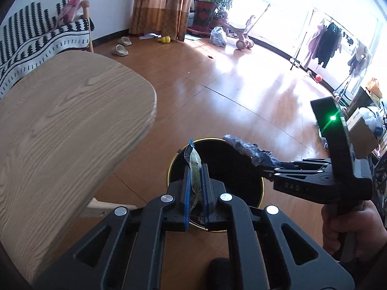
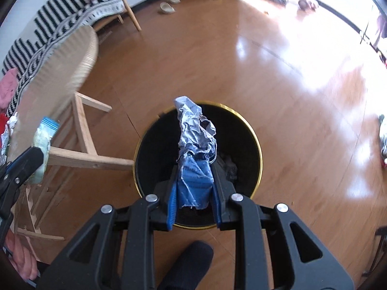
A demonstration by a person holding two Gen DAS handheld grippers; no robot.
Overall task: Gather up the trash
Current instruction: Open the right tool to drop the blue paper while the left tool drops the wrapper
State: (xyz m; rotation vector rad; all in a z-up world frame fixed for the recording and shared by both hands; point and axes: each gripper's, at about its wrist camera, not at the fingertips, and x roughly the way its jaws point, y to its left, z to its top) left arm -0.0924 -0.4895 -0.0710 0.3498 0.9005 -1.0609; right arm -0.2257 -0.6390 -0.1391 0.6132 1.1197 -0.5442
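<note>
A round black bin with a gold rim (image 1: 262, 188) (image 2: 260, 149) stands on the wooden floor under both grippers. My left gripper (image 1: 196, 169) is shut on a flat green and blue snack wrapper (image 1: 194, 169), held edge-on above the bin's near side. The wrapper (image 2: 44, 135) and the left gripper (image 2: 38, 153) also show at the left edge of the right wrist view. My right gripper (image 2: 194, 166) is shut on a crumpled ball of printed paper (image 2: 196, 130) right over the bin's opening. In the left wrist view the right gripper (image 1: 260, 164) comes in from the right with the paper (image 1: 246, 148).
A light wooden table (image 1: 72, 120) (image 2: 60, 65) stands left of the bin, its legs close to the rim. A sofa with a black and white throw (image 1: 36, 36) lies behind it. A foot in a dark sock (image 2: 191, 261) is near the bin. A person's hand (image 1: 348, 227) holds the right gripper.
</note>
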